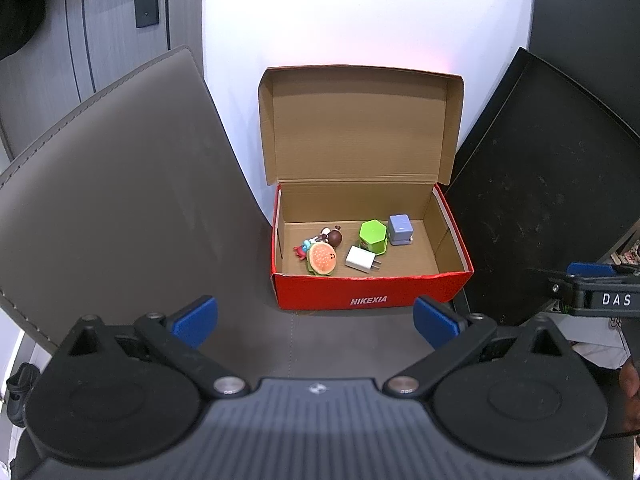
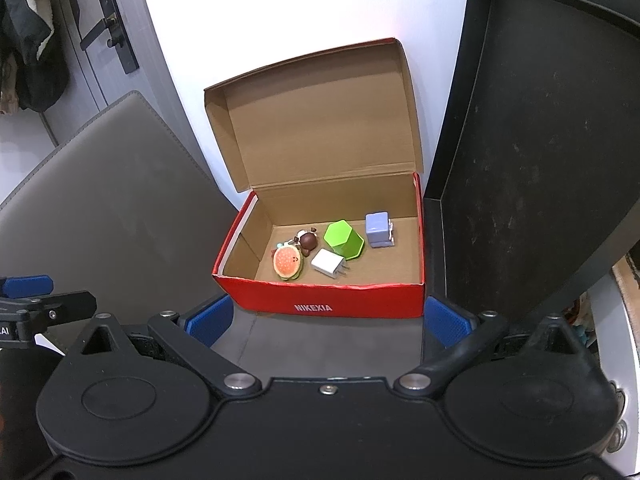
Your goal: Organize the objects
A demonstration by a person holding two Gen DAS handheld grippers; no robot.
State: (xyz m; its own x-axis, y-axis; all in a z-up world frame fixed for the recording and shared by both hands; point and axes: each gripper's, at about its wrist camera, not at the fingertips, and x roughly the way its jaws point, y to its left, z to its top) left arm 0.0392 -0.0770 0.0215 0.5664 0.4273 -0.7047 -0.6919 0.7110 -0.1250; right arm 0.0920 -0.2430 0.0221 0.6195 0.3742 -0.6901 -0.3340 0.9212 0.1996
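An open red shoebox (image 1: 372, 294) (image 2: 324, 304) stands on a grey mat, its lid leaning back against the white wall. Inside lie a burger toy (image 1: 321, 259) (image 2: 286, 262), a small brown-headed figurine (image 1: 332, 237) (image 2: 307, 239), a white charger plug (image 1: 362, 259) (image 2: 329, 262), a green hexagonal cup (image 1: 373, 235) (image 2: 343, 238) and a lilac cube (image 1: 400, 229) (image 2: 378, 229). My left gripper (image 1: 316, 322) is open and empty just in front of the box. My right gripper (image 2: 328, 322) is open and empty, also in front of the box.
A grey leather mat (image 1: 120, 200) (image 2: 112, 208) curls up on the left. A black panel (image 1: 552, 184) (image 2: 540, 160) stands right of the box. A door with a handle (image 2: 112, 32) is at the far left. The other gripper shows at each view's edge (image 1: 592, 296) (image 2: 28, 300).
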